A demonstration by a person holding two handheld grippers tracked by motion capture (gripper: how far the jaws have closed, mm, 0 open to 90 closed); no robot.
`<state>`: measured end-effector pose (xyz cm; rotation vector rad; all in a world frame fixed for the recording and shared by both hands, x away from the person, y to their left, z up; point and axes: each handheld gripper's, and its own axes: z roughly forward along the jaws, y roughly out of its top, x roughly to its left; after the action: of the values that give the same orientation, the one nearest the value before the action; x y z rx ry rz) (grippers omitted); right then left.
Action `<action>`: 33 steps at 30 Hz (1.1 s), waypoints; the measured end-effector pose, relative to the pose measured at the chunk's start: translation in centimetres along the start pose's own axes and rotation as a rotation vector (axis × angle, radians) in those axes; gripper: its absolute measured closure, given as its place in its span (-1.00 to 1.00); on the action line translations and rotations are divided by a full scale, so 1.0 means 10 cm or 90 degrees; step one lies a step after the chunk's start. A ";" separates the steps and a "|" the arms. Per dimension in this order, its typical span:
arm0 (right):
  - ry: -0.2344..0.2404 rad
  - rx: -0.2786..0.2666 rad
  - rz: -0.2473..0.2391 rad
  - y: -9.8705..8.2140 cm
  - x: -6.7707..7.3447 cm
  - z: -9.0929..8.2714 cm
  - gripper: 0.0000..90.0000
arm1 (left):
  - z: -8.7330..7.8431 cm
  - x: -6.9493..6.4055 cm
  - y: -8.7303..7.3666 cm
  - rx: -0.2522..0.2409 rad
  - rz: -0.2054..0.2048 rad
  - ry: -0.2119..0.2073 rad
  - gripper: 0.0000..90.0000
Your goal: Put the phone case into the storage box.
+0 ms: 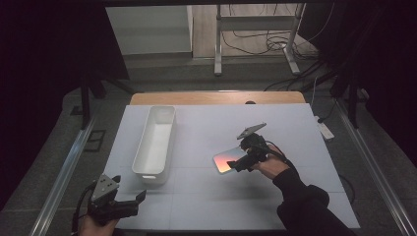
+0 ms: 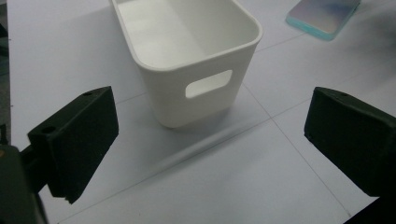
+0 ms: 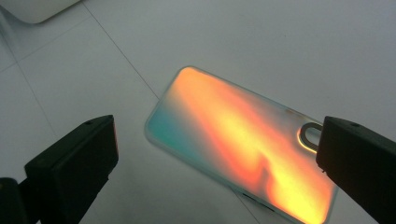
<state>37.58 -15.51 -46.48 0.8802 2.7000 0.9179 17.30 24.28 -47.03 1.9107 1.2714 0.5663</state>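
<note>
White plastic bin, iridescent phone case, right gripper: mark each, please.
White plastic bin [image 1: 147, 147], high view, near-left rim.
Iridescent phone case [image 3: 233, 140], right gripper view, middle of its back.
Right gripper [image 1: 240, 163], high view, between its fingertips.

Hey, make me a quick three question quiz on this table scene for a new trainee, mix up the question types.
1. True or false: the white bin has something in it.
2. Which gripper hovers over the phone case? A) left gripper B) right gripper
3. Fill in: the phone case lies ___ on the table.

Key: 1 false, it looks empty. 2 B, jaws open on either side of it. 3 flat.
</note>
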 end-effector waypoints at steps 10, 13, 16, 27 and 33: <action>-0.004 0.020 -0.013 0.13 0.00 0.11 -1.00 | 0.00 0.00 0.00 0.001 0.002 -0.001 -0.91; -0.001 0.027 -0.006 0.15 -0.01 0.14 -1.00 | 0.00 0.00 0.00 0.001 0.002 -0.001 -0.91; -0.003 0.031 -0.004 0.18 -0.02 0.18 -1.00 | 0.00 0.00 0.00 0.001 0.002 -0.001 -0.91; -0.005 0.037 -0.008 0.30 0.02 0.29 -1.00 | 0.00 0.01 0.00 0.001 0.002 -0.002 -0.91; -0.018 0.060 -0.016 0.34 0.02 0.34 -0.79 | 0.00 0.01 0.00 0.000 0.001 -0.003 -0.92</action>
<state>40.15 -11.49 -47.21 0.8685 2.7431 0.7734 17.30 24.36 -47.02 1.9125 1.2671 0.5624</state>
